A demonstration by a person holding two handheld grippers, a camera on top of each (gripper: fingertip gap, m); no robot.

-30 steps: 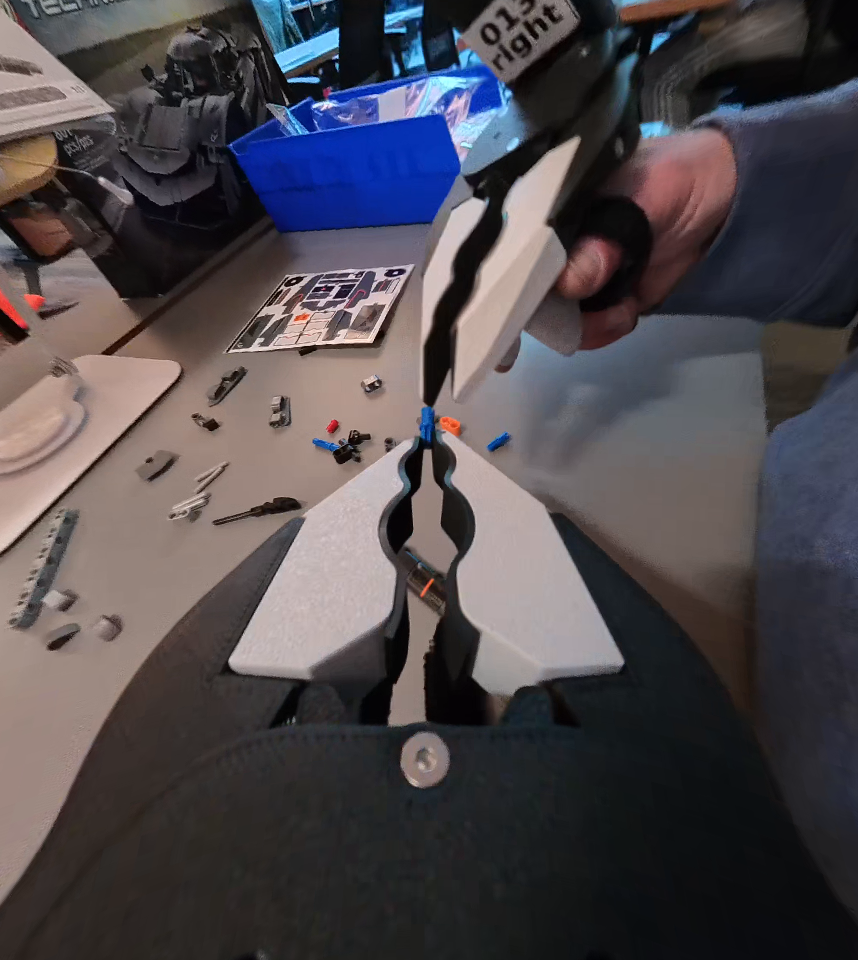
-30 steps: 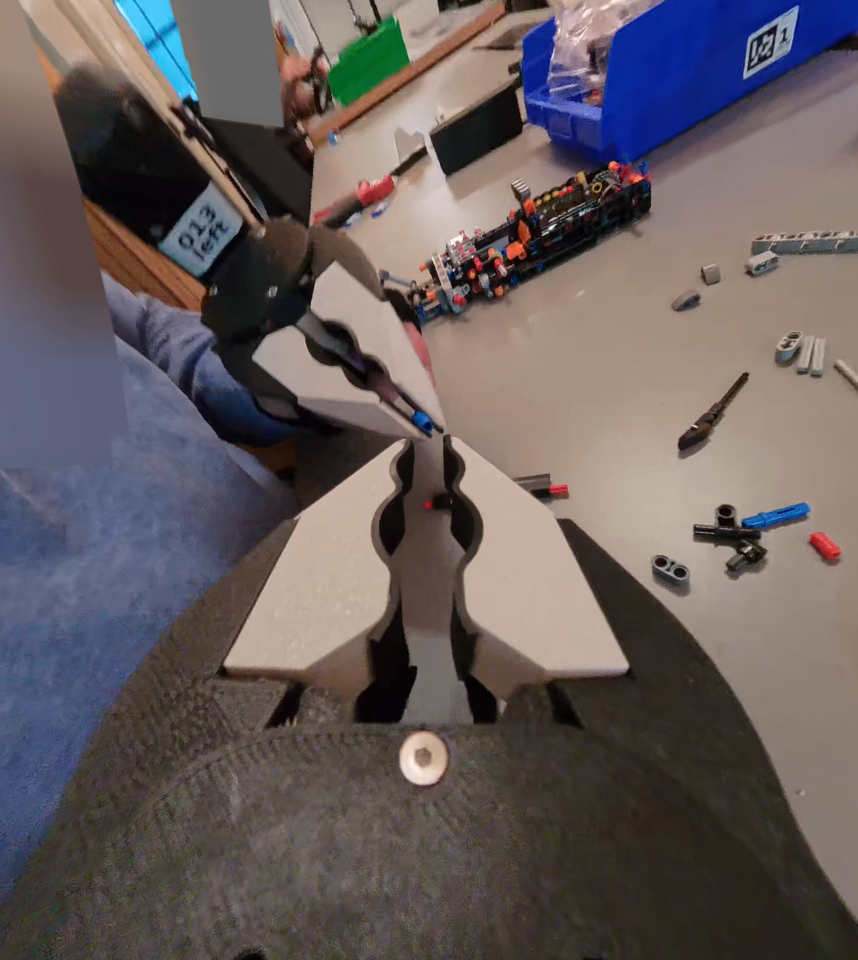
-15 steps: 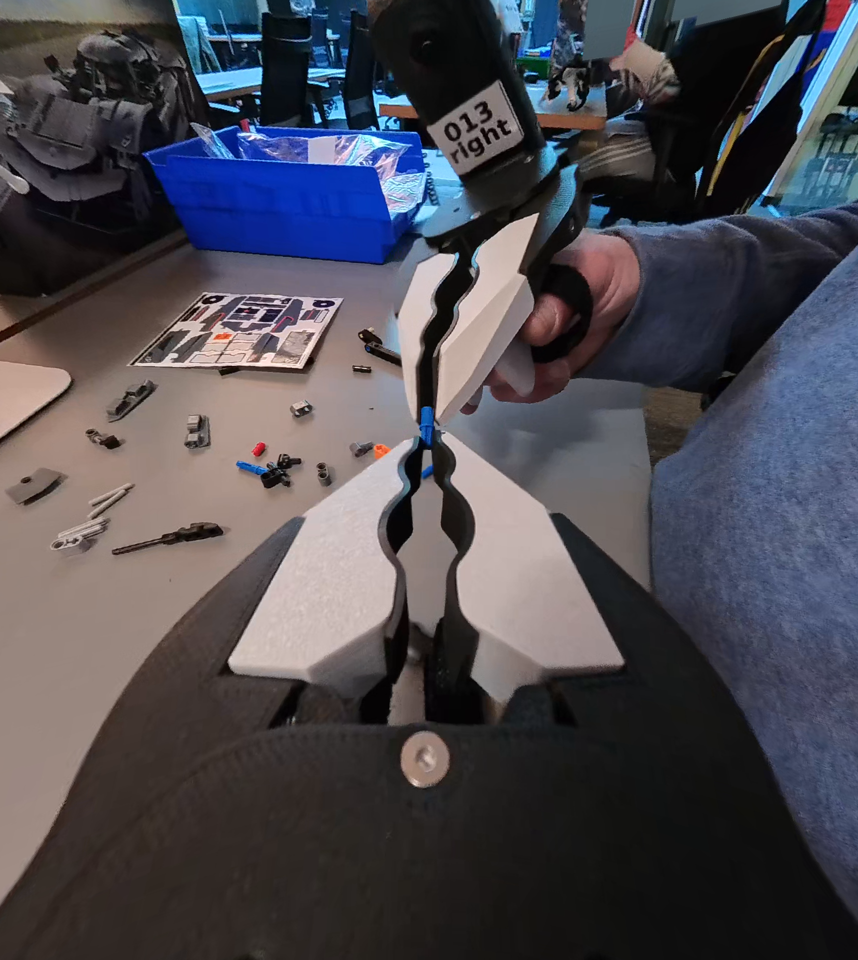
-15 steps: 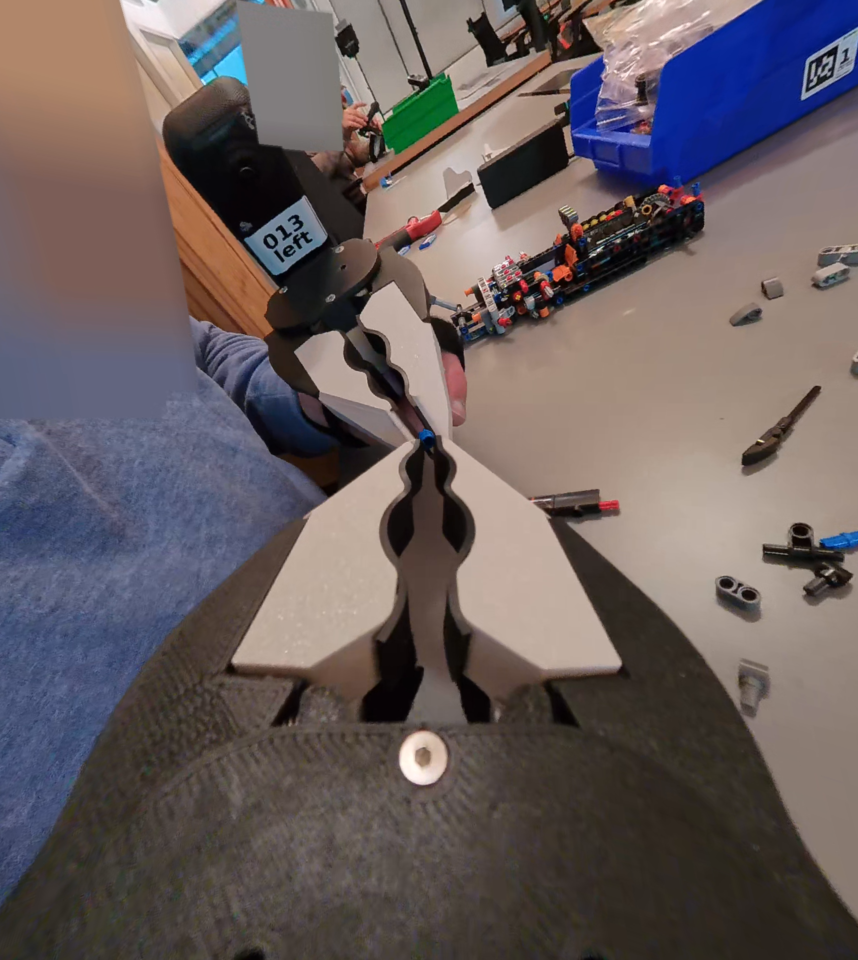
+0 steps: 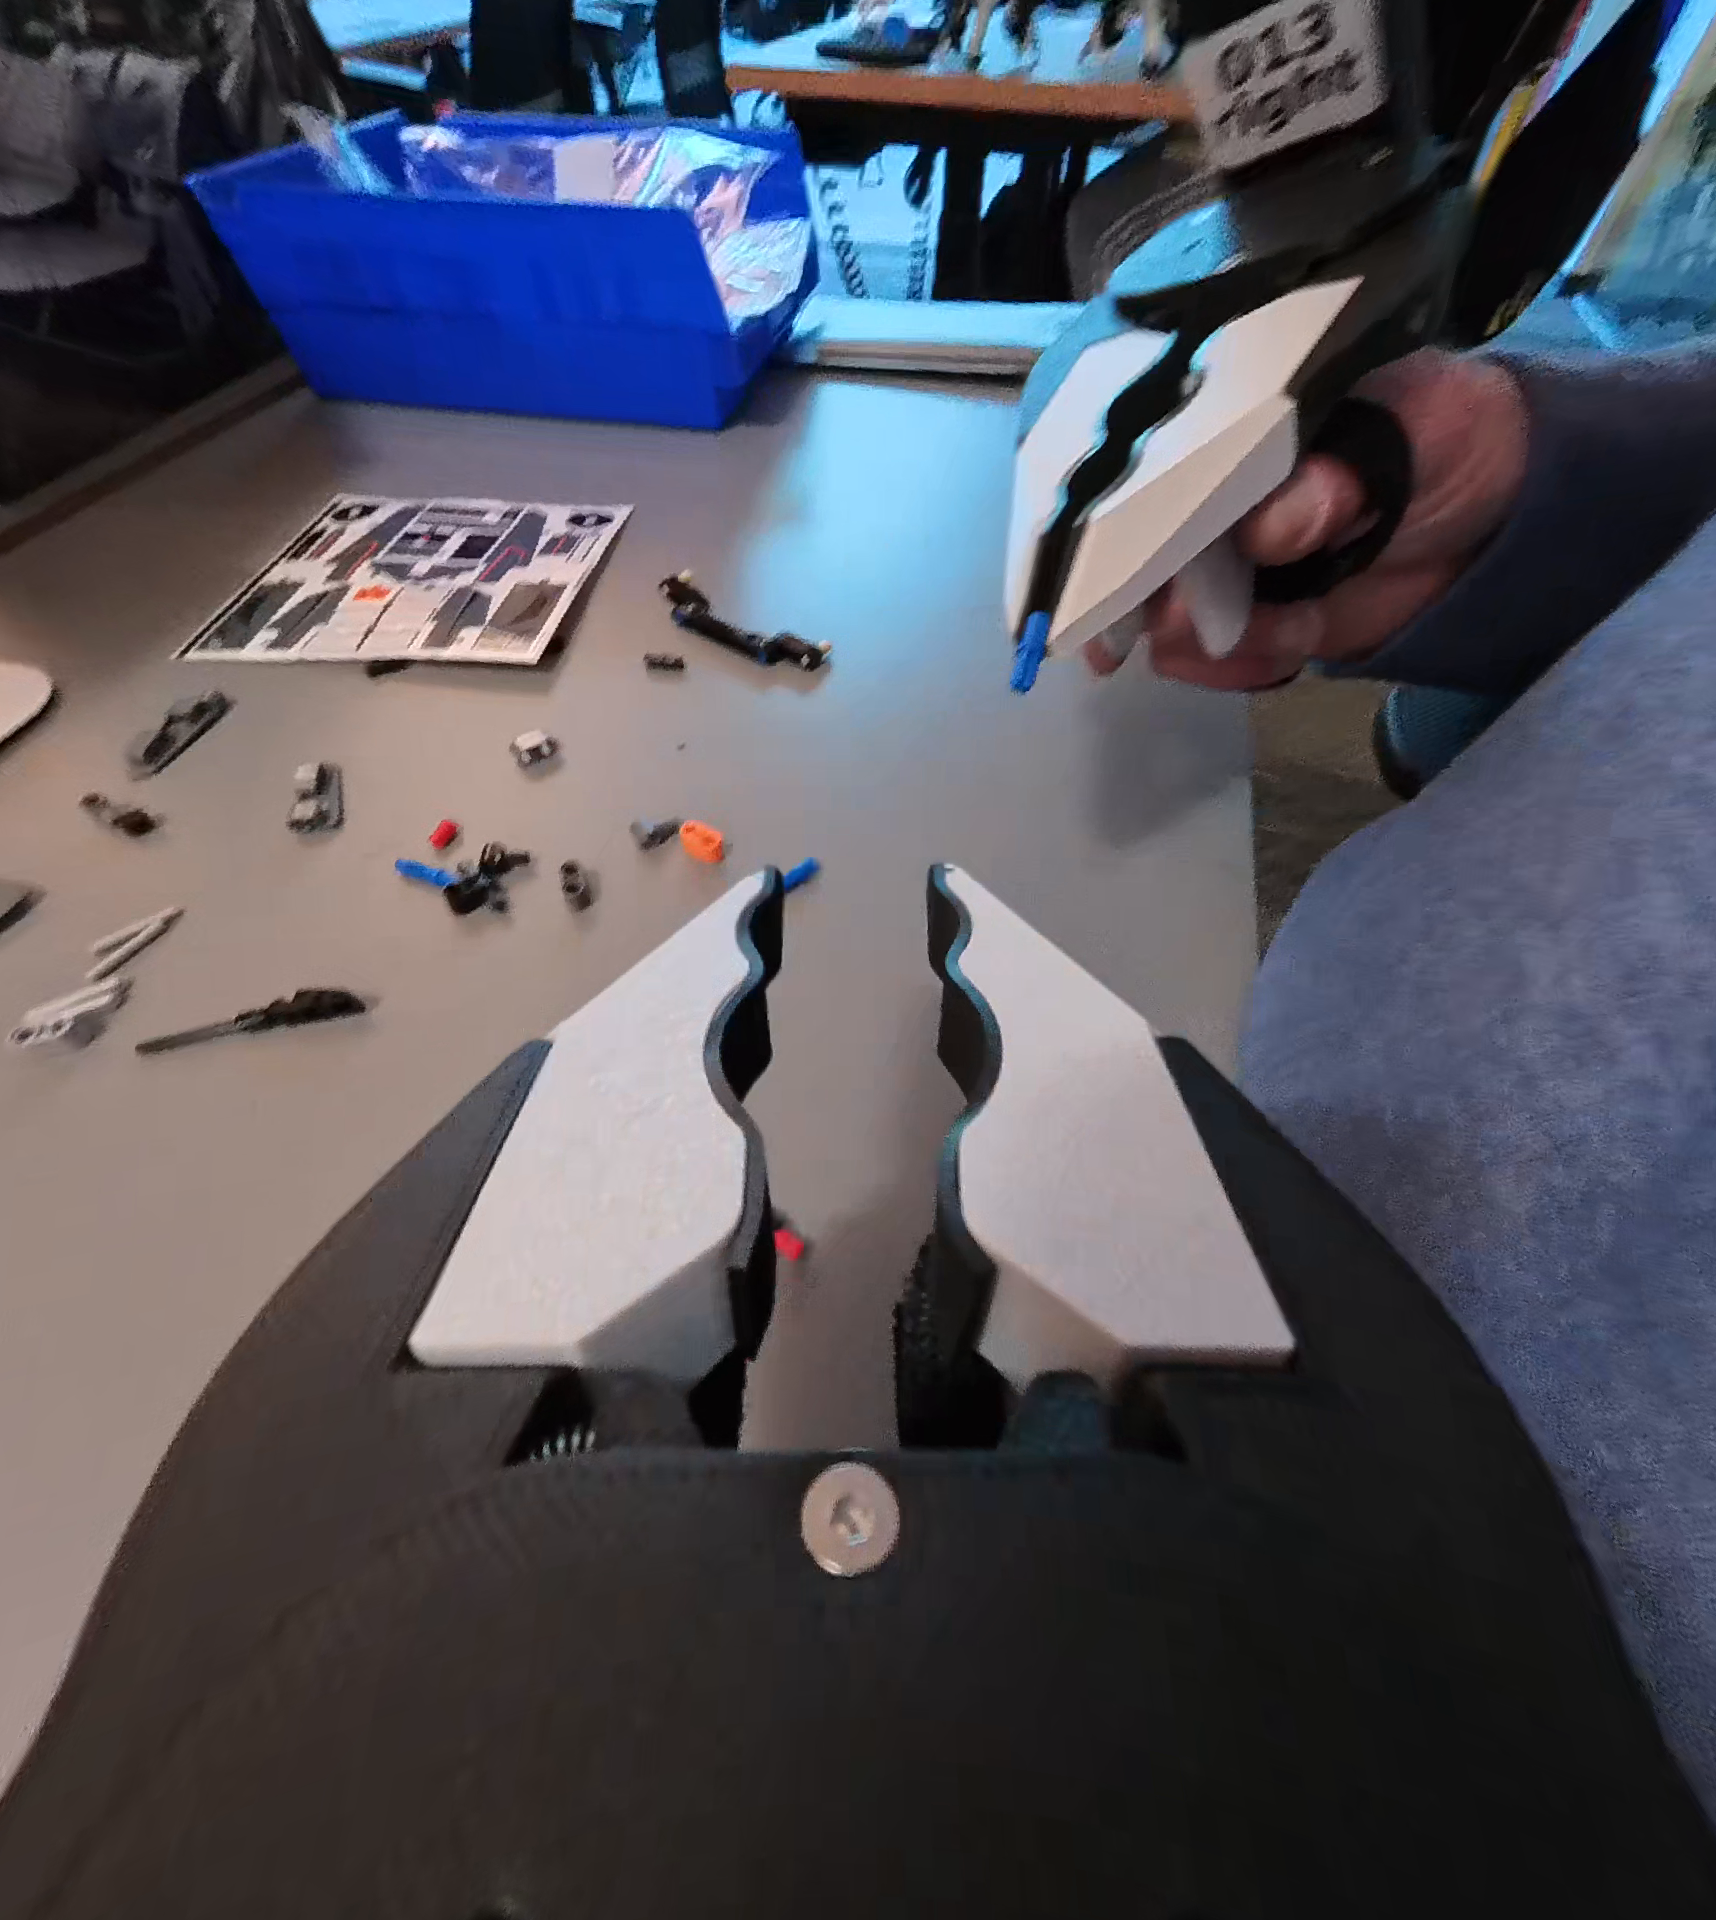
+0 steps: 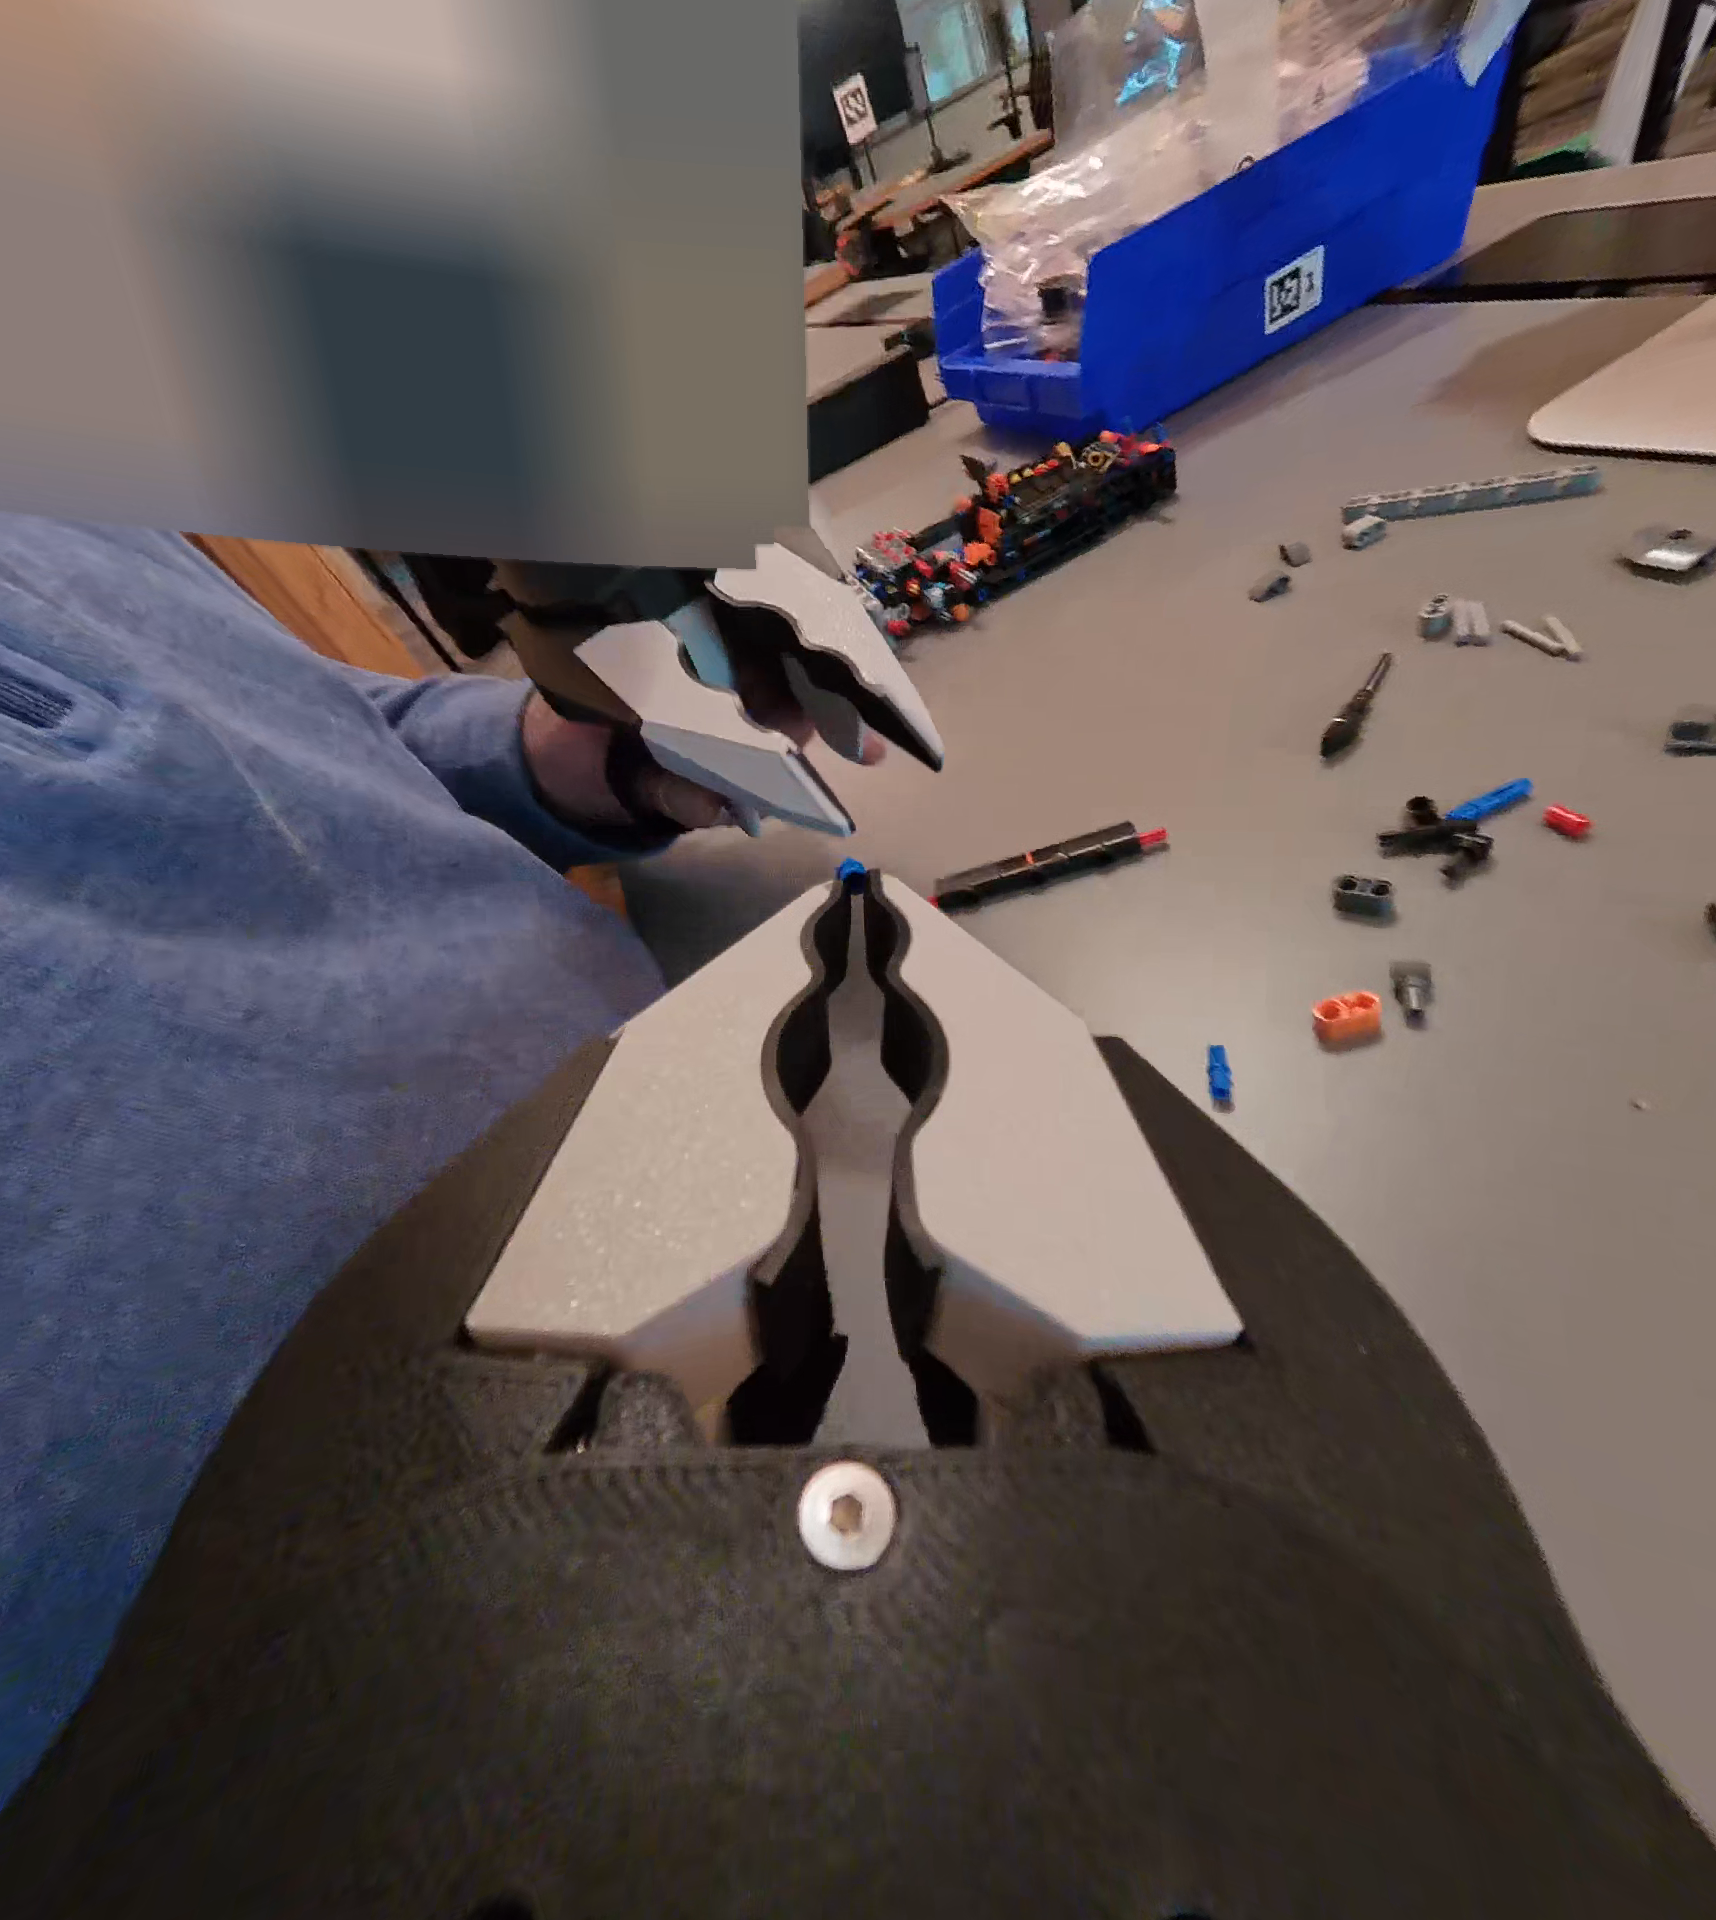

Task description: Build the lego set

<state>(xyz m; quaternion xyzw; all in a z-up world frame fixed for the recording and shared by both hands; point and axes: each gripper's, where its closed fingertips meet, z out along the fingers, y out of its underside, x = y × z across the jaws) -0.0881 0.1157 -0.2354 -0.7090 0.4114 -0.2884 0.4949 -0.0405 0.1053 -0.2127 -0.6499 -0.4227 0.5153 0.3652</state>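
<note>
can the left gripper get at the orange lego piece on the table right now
Probably yes: the left gripper is open and empty, and the orange piece lies just ahead of its fingers on bare table, with only a small grey piece beside it.

The left hand-held gripper (image 5: 854, 883), with grey wedge fingers and black wavy pads, is hovering over the grey worktop (image 5: 210, 1195) with its jaws spread wide and nothing between them. Up to the right, the right hand-held gripper (image 5: 1036, 613) is pinching a small blue plastic pin (image 5: 1027, 652), which is sticking out below its closed tips, clear of the worktop. Small loose parts are lying scattered ahead: an orange connector piece (image 5: 701, 841), a red stud (image 5: 443, 832), a long black axle piece (image 5: 251, 1019) and pale grey pins (image 5: 95, 987). A printed sticker sheet (image 5: 412, 578) is lying flat farther back, before a blue plastic bin (image 5: 480, 281) holding clear bags.
</note>
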